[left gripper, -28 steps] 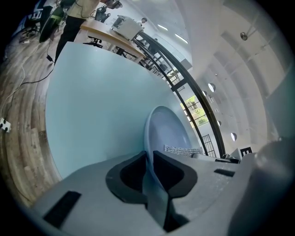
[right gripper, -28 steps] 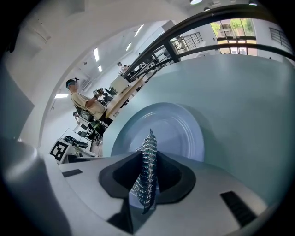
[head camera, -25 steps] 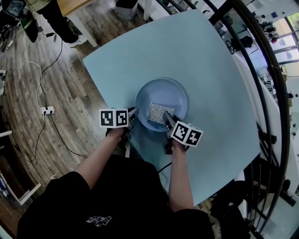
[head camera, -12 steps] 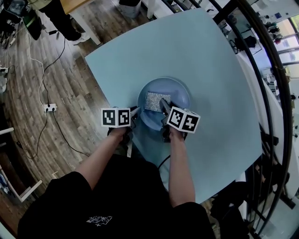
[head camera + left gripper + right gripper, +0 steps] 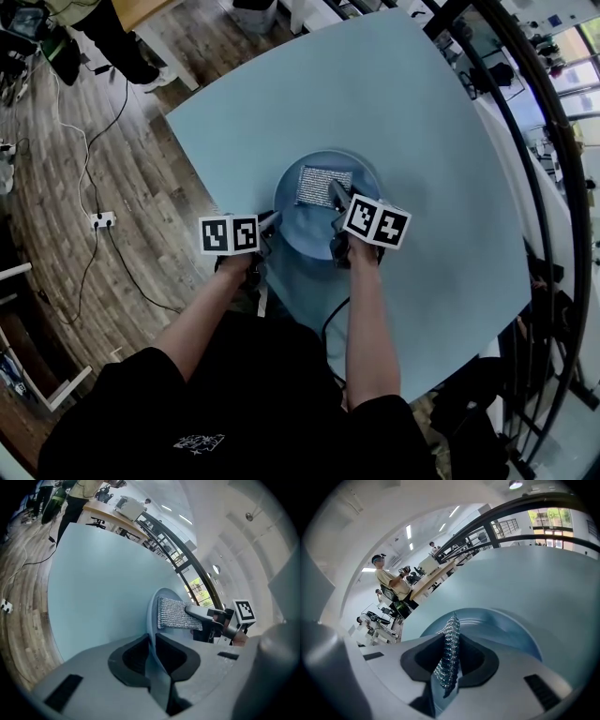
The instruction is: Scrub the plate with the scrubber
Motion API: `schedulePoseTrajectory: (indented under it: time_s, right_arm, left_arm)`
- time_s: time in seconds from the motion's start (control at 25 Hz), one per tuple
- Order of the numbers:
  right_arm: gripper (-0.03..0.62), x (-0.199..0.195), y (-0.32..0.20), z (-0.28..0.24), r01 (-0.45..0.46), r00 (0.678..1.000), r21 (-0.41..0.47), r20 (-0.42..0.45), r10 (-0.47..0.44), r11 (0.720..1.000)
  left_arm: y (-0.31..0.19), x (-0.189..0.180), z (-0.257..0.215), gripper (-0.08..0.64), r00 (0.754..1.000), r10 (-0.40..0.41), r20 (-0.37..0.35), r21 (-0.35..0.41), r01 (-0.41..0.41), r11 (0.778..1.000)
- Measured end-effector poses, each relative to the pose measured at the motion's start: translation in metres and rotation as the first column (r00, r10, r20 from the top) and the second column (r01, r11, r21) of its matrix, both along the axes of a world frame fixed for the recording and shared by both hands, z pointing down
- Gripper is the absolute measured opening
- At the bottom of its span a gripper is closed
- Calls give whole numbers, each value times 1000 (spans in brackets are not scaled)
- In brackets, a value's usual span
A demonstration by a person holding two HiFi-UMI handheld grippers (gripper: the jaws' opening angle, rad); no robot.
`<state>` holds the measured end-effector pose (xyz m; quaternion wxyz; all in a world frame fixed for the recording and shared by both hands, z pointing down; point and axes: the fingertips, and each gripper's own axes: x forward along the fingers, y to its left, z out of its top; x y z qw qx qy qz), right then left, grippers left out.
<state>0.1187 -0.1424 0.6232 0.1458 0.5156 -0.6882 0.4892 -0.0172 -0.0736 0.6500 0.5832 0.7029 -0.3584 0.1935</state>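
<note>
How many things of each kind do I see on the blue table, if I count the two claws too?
plate: 1
scrubber: 1
claws: 2 (left claw shut on the plate's rim, right claw shut on the scrubber)
Total: 4

Left gripper (image 5: 151, 654), right gripper (image 5: 448, 659): jaws tightly closed.

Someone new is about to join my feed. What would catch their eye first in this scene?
The silvery mesh scrubber stands out most. It lies on the far half of the blue plate, clamped in the right gripper. The plate sits mid-table on the pale blue table, and the left gripper pinches its near-left rim.
</note>
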Motion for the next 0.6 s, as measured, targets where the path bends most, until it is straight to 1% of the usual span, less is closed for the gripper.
schedulePoseTrajectory:
  time_s: [0.36, 0.6]
  right_arm:
    - [87, 36, 1, -2, -101, 995, -2, -17, 101, 995]
    - [87, 57, 11, -3, -145, 988, -5, -48, 144, 989]
  left_arm:
    - [1, 0, 0, 52, 1000, 25, 12, 1, -25, 1000]
    - [2, -2, 1, 52, 999, 33, 12, -5, -33, 999]
